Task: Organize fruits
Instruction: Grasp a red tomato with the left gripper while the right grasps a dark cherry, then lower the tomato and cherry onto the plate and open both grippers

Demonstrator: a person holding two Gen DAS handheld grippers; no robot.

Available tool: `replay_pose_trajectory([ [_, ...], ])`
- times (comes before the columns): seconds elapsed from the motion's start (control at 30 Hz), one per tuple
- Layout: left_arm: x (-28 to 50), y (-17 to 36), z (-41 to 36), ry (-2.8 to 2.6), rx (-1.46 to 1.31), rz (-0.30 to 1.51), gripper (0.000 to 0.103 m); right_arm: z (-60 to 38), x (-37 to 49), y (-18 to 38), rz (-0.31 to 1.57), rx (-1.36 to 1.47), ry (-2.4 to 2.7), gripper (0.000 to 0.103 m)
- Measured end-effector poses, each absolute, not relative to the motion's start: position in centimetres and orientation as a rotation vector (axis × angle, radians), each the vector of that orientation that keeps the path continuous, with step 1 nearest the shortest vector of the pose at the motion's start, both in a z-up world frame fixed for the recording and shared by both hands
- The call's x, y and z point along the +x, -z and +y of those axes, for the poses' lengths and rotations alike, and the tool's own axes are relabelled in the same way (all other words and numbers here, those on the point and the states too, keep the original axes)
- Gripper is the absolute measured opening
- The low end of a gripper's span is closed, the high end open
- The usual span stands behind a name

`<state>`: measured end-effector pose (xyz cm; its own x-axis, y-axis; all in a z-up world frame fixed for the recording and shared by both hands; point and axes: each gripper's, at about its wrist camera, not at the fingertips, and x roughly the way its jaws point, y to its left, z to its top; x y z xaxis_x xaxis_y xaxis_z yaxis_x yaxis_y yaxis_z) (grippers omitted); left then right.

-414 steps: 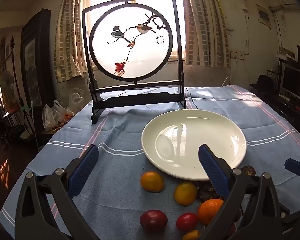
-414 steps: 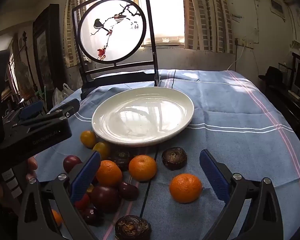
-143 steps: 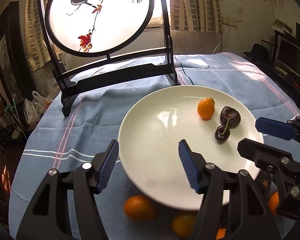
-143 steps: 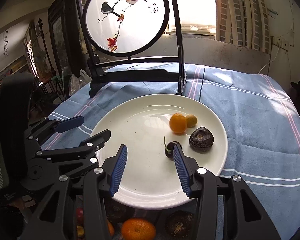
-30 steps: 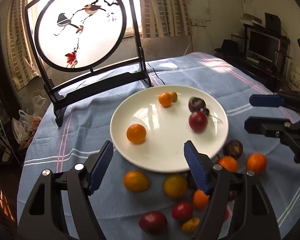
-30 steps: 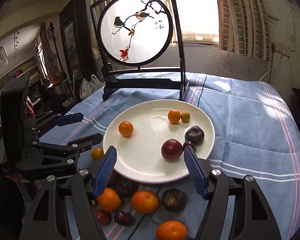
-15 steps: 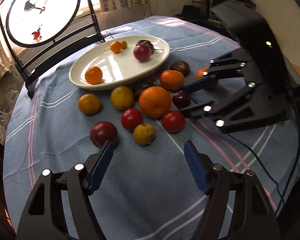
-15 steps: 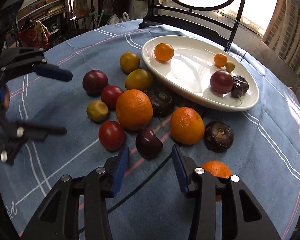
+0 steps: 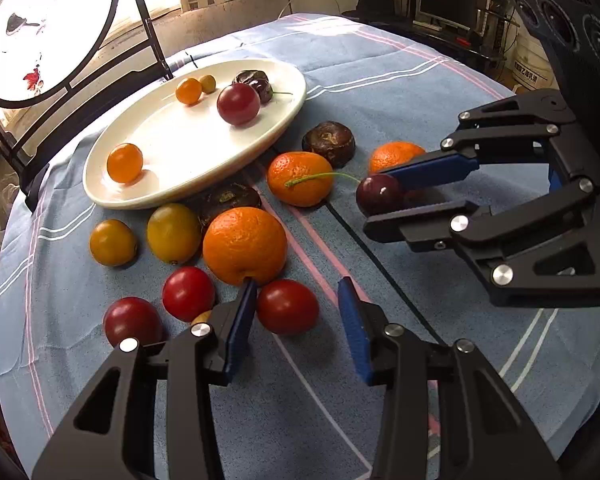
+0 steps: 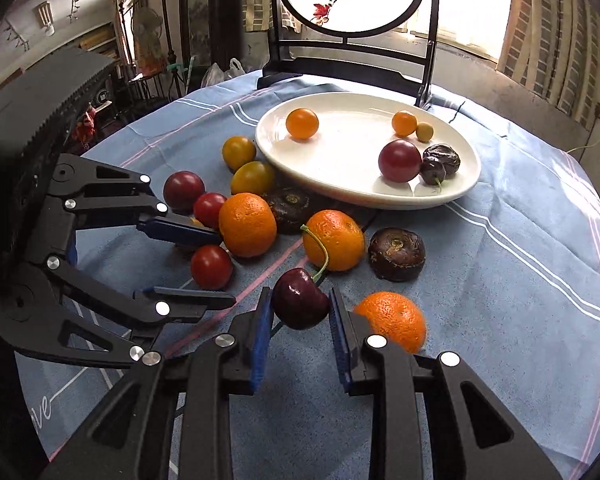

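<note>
Beside cherry (image 10: pixel 300 298): mandarin (image 10: pixel 394 320), tomato (image 10: pixel 211 266).

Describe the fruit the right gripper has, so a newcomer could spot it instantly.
Start at the white plate on the blue cloth; the loose pile of fruit lies in front of it. At the pile's near edge the right gripper pinches a dark cherry. It is the only loose fruit with a long green stem, arching over a mandarin.

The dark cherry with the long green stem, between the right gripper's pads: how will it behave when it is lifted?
The cherry looks glossy and round, so it may slip or turn between the flat blue pads of the right gripper. It is small, so probably light. Its thin stem looks bendable and may brush the tangerine behind it.
</note>
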<state>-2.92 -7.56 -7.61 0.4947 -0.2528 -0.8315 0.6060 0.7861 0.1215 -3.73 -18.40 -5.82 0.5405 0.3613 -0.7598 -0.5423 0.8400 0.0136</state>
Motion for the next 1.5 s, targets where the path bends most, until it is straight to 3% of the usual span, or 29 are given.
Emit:
replay_pose_trajectory([
  [0.1,-2.9,7.4,-7.5,0.533,0.439,0.906,0.031,-18.4,-3.8,5.7,0.838,-0.242,-0.547,0.028],
  [0.33,-3.6,6.7,-6.1,0.553,0.422,0.893,0.030,-18.4,-4.2,5.2,0.816,-0.237,-0.541,0.028],
  [0.5,-3.2,3.0,-4.8,0.525,0.360,0.788,0.030,-18.4,-3.9,3.8,0.779,-0.235,-0.525,0.028],
  [0.8,5.3,-2.3,-4.1,0.255,0.215,0.633,0.030,-18.8,0.0,-3.1,0.588,-0.161,-0.451,0.028],
  [1.07,10.8,-0.4,-3.1,0.216,0.091,0.681,0.030,-17.4,6.0,-2.9,0.593,-0.099,-0.409,0.028],
  [1.5,11.1,2.0,-4.3,0.197,0.207,0.696,0.030,-16.9,8.6,0.1,0.659,-0.077,-0.392,0.028],
])
